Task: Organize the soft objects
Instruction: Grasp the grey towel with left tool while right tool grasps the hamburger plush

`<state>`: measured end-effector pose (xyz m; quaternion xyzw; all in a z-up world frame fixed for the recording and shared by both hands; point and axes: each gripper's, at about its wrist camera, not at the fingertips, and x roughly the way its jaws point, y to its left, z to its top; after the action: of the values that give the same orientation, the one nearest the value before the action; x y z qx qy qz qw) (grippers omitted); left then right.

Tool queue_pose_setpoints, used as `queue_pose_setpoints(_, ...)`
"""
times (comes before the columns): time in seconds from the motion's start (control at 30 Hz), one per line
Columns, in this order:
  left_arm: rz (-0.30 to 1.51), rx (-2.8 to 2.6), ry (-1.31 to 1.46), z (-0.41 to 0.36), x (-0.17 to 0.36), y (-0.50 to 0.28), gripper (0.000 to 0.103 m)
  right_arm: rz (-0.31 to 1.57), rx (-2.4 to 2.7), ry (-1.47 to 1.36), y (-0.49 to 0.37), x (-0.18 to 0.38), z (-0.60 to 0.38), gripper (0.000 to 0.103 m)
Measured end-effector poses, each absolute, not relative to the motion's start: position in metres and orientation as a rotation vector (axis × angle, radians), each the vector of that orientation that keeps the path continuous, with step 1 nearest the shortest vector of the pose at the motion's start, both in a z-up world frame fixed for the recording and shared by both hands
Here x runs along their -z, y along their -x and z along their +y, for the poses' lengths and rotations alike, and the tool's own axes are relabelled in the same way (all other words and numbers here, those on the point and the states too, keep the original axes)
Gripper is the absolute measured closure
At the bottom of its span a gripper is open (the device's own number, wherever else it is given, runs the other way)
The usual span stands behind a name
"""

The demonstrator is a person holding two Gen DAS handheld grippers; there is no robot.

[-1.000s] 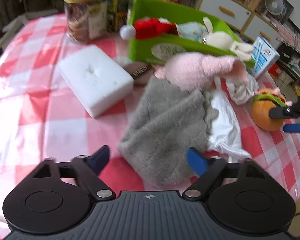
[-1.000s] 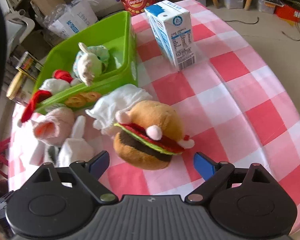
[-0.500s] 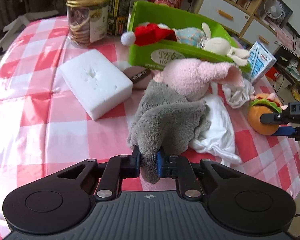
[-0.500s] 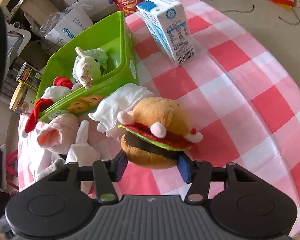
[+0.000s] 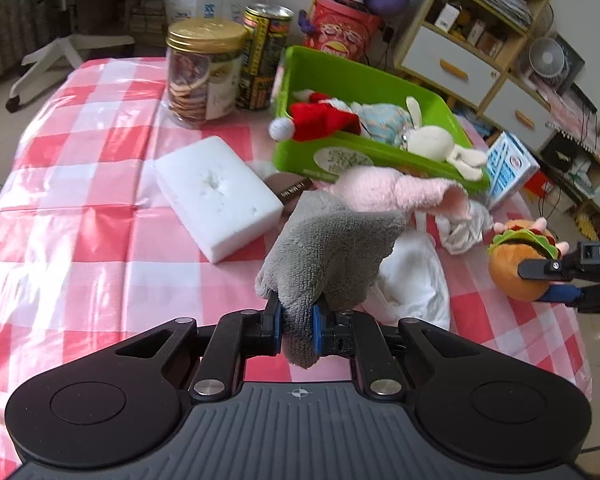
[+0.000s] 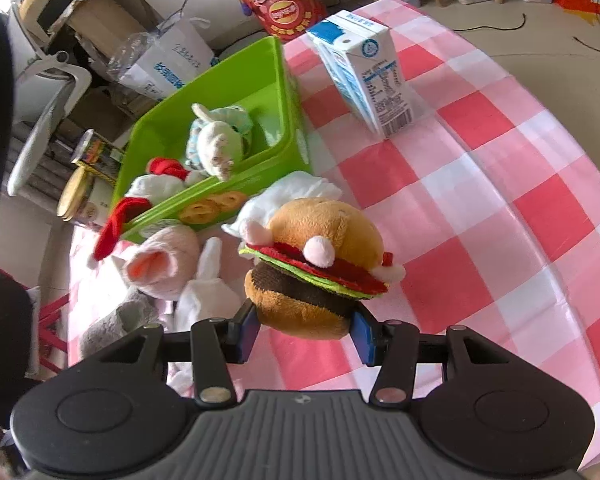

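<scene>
we are pinching the cloth (image 5: 324,256) in the left fingers (image 5: 296,326) and the burger (image 6: 316,272) in the just-closing right fingers (image 6: 304,330), the bin (image 5: 376,80) lying ahead.

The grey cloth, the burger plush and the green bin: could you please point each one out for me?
Grey cloth (image 5: 332,248): left wrist view, on its bunched middle.
Burger plush (image 6: 324,228): right wrist view, on the top bun.
Green bin (image 5: 364,84): left wrist view, on the far wall.

2 wrist fisheyes, angled down, close; share green bin (image 5: 374,80).
</scene>
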<state>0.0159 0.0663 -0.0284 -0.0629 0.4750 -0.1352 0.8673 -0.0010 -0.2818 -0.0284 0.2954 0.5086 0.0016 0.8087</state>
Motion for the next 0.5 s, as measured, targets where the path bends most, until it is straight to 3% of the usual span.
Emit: queue_pose_setpoints(0.5, 0.883, 0.285, 0.261, 0.08, -0.002, -0.016, 0.092, 0.997, -0.126, -0.679, 0.009, 0.002, -0.282, 0.072)
